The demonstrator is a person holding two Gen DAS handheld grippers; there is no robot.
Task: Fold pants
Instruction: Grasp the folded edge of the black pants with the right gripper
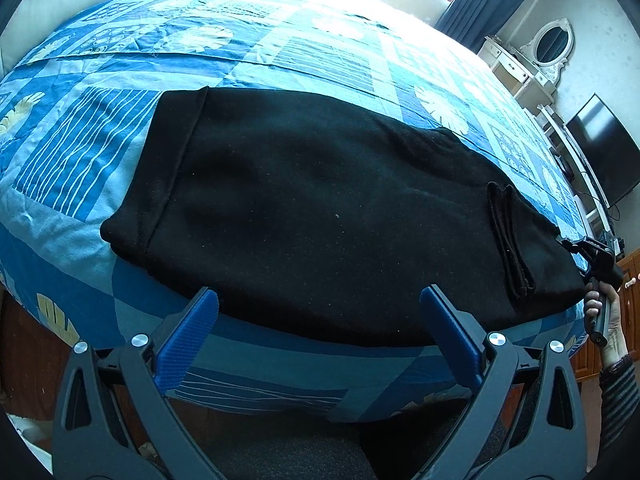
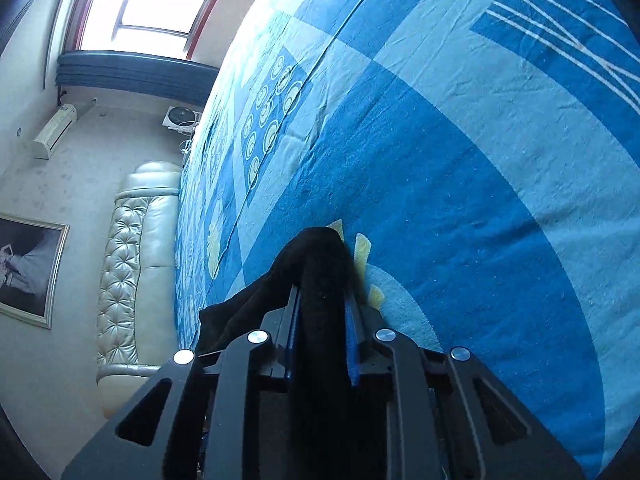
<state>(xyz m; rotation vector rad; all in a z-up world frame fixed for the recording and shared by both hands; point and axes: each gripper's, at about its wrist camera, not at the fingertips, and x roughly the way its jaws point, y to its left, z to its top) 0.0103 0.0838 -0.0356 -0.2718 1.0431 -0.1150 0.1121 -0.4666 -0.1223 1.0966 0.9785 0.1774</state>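
Black pants (image 1: 320, 208) lie spread across the near part of a blue patterned bedspread (image 1: 280, 52), waistband to the left, a folded cuff (image 1: 510, 240) lying on top at the right. My left gripper (image 1: 318, 300) is open and empty, its blue-padded fingers (image 1: 204, 312) just short of the pants' near edge. My right gripper (image 2: 322, 300) is shut on a bunch of the black pants fabric (image 2: 320, 264), held close over the bedspread (image 2: 460, 160). It also shows in the left wrist view (image 1: 592, 256) at the pants' right end.
The bed's near edge drops to a wooden frame (image 1: 24, 344). A white dresser with an oval mirror (image 1: 548, 48) and a dark TV (image 1: 604, 148) stand to the right. A cream tufted headboard (image 2: 136, 264), a window (image 2: 152, 4) and a wall air conditioner (image 2: 54, 132) show in the right wrist view.
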